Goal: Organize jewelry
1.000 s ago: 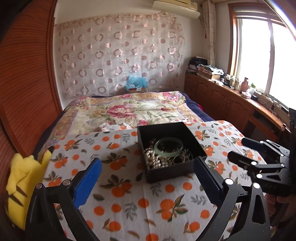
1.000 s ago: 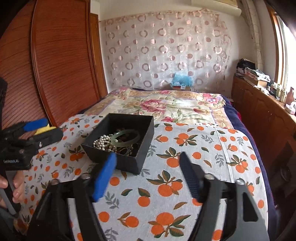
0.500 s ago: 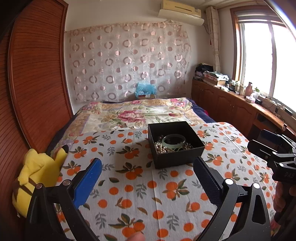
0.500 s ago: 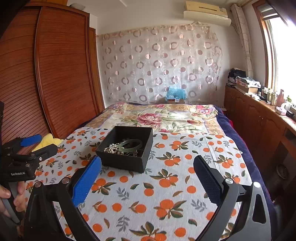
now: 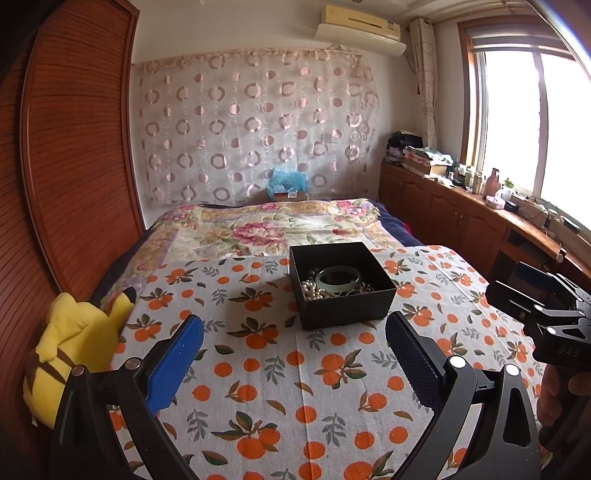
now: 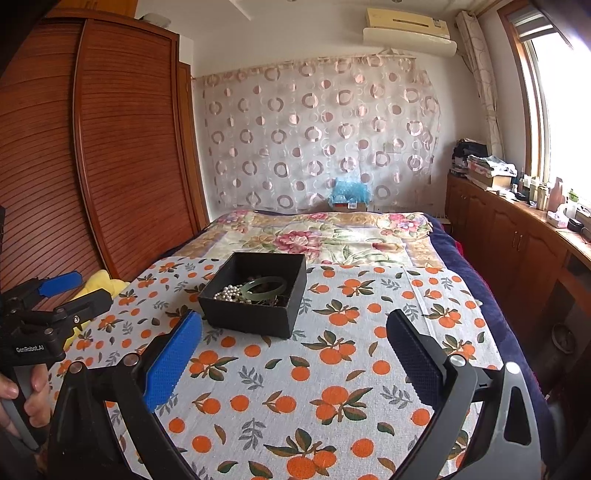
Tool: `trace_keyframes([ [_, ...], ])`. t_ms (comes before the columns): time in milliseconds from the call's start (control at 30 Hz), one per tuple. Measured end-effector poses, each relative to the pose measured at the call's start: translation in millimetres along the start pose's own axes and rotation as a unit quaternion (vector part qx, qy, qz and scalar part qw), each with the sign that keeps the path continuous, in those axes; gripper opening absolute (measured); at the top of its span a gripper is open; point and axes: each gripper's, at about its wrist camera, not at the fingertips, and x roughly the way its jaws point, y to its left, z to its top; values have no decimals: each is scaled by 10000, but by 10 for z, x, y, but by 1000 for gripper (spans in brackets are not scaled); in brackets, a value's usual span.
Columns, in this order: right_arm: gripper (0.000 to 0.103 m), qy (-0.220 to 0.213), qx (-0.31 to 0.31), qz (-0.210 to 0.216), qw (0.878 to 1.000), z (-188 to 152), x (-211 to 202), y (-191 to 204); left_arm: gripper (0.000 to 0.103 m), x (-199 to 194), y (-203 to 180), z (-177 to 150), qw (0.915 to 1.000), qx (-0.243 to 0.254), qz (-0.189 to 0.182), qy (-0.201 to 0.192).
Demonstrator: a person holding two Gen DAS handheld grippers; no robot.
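A bedroom holds a bed (image 5: 280, 229) under a flowered quilt, with a tall slatted wooden wardrobe (image 6: 110, 147) along one side, a circle-patterned curtain (image 5: 255, 129) pinned across the far wall below an air conditioner (image 5: 360, 22), and a low wooden cabinet run (image 6: 517, 236) beneath the bright window. Over the near end of the bed lies a white cloth printed with oranges (image 5: 295, 369), and a yellow plush toy (image 5: 74, 350) is wedged at its edge against the wardrobe. On the cloth stands an open black box (image 5: 341, 291), upright, and inside it lie a pale green bangle (image 5: 339, 276), a heap of pearl beads (image 5: 314, 290) beside the bangle, and some thin darker pieces too tangled to tell apart. The left gripper (image 5: 293, 350) has its jaws spread wide with nothing between them; the box sits beyond the fingertips, apart from both pads and nearer the black pad than the blue one. The right gripper (image 6: 293, 343) has just been opening and now stands released at full width, also empty; in its own view the box lies ahead of the blue pad, just past its tip and not touching. Each gripper is held in a hand, with fingers (image 6: 35, 391) wrapped around the handle.
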Motion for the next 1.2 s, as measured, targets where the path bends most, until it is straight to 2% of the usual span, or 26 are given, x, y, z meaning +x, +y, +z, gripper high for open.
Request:
trace_keyframes([
  [1200, 100, -47, 18, -9, 10000, -7, -24, 26, 95, -49, -50, -7, 10000, 9, -24, -17],
])
